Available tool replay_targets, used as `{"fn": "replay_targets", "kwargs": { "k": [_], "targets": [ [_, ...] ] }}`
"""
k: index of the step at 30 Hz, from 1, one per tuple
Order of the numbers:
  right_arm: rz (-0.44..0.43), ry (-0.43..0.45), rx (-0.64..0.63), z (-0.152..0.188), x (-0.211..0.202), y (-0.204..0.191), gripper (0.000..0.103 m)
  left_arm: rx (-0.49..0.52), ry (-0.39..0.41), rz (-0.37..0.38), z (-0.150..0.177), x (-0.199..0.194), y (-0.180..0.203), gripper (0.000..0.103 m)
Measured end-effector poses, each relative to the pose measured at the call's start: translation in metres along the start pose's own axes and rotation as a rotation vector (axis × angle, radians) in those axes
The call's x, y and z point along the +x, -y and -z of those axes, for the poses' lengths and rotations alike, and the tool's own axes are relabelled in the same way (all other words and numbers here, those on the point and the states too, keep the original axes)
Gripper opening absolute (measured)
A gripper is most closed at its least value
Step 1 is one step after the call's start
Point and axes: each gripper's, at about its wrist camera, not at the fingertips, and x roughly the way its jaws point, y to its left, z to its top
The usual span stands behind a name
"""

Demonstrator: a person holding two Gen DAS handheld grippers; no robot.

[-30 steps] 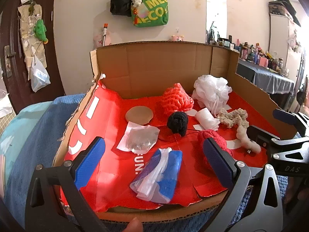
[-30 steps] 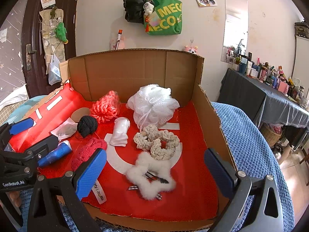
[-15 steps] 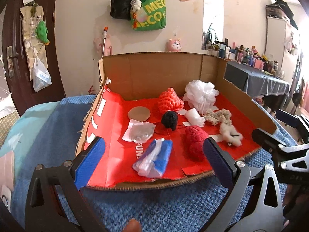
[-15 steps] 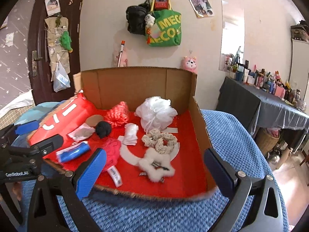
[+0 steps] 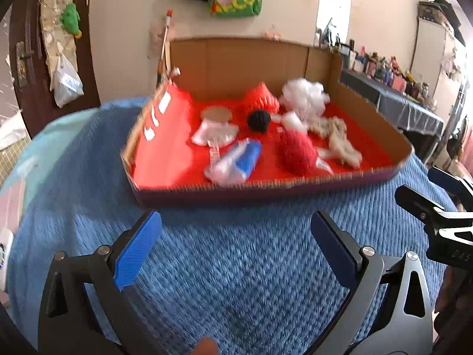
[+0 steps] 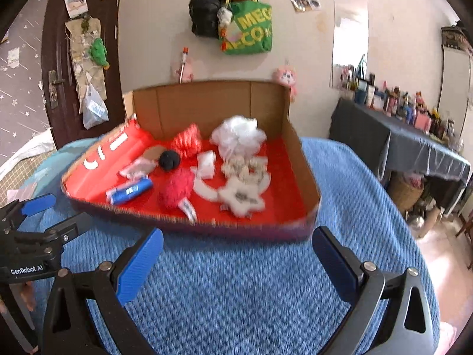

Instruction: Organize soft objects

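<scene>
Soft goods wait in red-lined cardboard box

Beyond both spread, empty grippers, left and right, the fuzzy red knit roll lies lengthwise toward them on blue woven cloth.

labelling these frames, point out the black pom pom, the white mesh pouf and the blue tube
black pom pom (image 6: pixel 169 159), right wrist view, its centre
white mesh pouf (image 6: pixel 238 136), right wrist view, its middle
blue tube (image 6: pixel 131 190), right wrist view, mid-body

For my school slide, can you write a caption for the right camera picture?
Open right gripper hovers over a blue blanket before a cardboard box of soft things.
</scene>
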Motion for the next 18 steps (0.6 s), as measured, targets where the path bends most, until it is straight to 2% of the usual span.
{"fn": "replay_targets", "kwargs": {
  "k": [7, 11, 18],
  "targets": [
    [0.01, -0.124, 0.013, 0.022, 0.019, -0.001, 0.103, 0.011, -0.077, -0.003, 0.015, 0.017, 0.007, 0.103],
    [0.055, -0.192, 0.008, 0.031, 0.032, -0.001, 0.103, 0.009, -0.112, -0.011, 0.018, 0.026, 0.008, 0.103],
    [0.081, -0.272, 0.007, 0.041, 0.045, 0.0, 0.103, 0.02, -0.167, -0.051, 0.023, 0.039, 0.011, 0.103]
  ]
}}
